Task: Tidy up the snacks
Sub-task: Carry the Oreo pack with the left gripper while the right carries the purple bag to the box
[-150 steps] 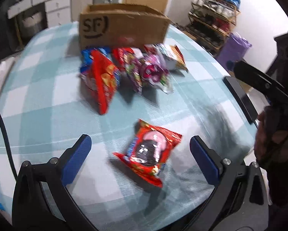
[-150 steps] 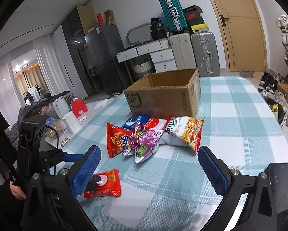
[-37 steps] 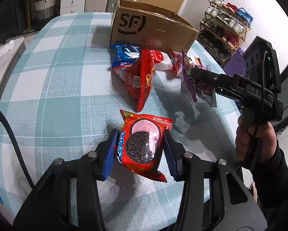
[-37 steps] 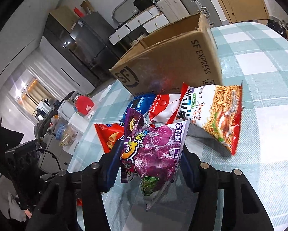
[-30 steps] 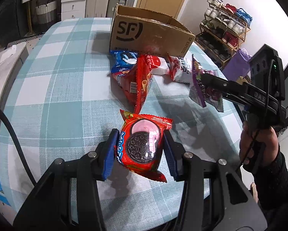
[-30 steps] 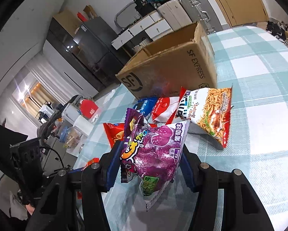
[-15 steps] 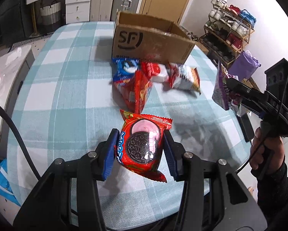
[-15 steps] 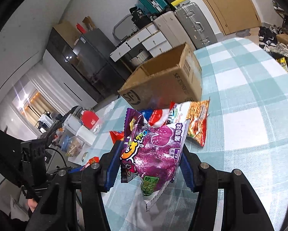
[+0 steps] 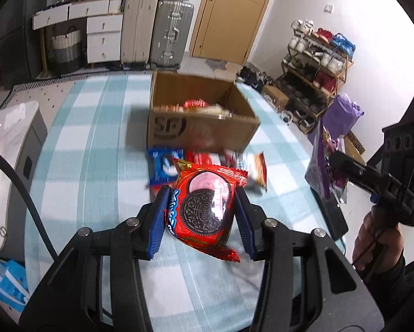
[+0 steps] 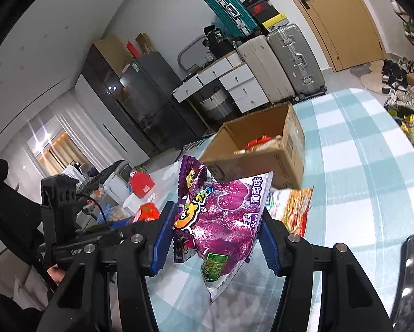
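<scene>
My left gripper (image 9: pixel 202 215) is shut on a red Oreo pack (image 9: pixel 204 210) and holds it raised above the checked table. My right gripper (image 10: pixel 215 238) is shut on a purple grape-candy bag (image 10: pixel 223 221), also raised; that bag shows at the right of the left wrist view (image 9: pixel 321 171). An open cardboard box (image 9: pixel 201 121) stands at the far end of the table with several snack packs inside; it also shows in the right wrist view (image 10: pixel 265 149). A blue Oreo pack (image 9: pixel 162 167) and an orange noodle-snack bag (image 10: pixel 294 210) lie in front of the box.
The teal checked tablecloth (image 9: pixel 96 149) covers the table. A black phone (image 10: pixel 411 274) lies at the near right edge. Suitcases (image 9: pixel 171 33) and drawers stand behind the table, a shoe rack (image 9: pixel 317 63) at the right. A cluttered side counter (image 10: pixel 129 193) is at the left.
Both grippers have risen higher with their packs held, so the box's inside now shows. The view has tilted up toward the room.
</scene>
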`<state>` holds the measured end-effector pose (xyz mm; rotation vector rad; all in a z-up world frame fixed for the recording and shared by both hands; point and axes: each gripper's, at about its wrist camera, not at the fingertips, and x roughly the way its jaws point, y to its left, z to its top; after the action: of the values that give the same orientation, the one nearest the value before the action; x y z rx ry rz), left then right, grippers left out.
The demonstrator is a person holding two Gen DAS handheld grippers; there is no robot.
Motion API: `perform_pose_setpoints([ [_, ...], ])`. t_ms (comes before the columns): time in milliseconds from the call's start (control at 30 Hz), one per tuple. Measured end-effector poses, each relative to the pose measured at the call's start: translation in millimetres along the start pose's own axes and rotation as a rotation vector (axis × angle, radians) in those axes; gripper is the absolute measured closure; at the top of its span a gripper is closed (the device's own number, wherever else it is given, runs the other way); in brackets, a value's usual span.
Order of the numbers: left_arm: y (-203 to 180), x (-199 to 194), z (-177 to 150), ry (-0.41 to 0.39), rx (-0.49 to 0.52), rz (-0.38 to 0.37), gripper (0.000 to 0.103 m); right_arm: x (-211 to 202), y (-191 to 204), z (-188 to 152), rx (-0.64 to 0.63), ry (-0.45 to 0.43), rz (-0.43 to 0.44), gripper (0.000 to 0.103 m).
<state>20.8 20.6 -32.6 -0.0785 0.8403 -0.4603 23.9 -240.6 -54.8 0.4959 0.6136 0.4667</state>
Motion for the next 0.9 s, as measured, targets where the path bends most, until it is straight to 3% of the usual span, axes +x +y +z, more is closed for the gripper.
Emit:
perform_pose_setpoints([
  [267,-8.8,-9.0,46.6,-0.066,0.037,-0.002,0.060,-7.7,19.0,31.6,-0.052,-0.018,0.013,0.046],
  [633,-12.5,-1.4,89.2,-0.085,0.047,-0.023,0.060,4.1,44.1,76.2,-0.110,-0.033,0.050,0.046],
  [900,2.3,3.8,123.5,-0.125,-0.039,-0.047,0.060,23.7,63.4,115.4,-0.126,-0.023,0.092,0.046],
])
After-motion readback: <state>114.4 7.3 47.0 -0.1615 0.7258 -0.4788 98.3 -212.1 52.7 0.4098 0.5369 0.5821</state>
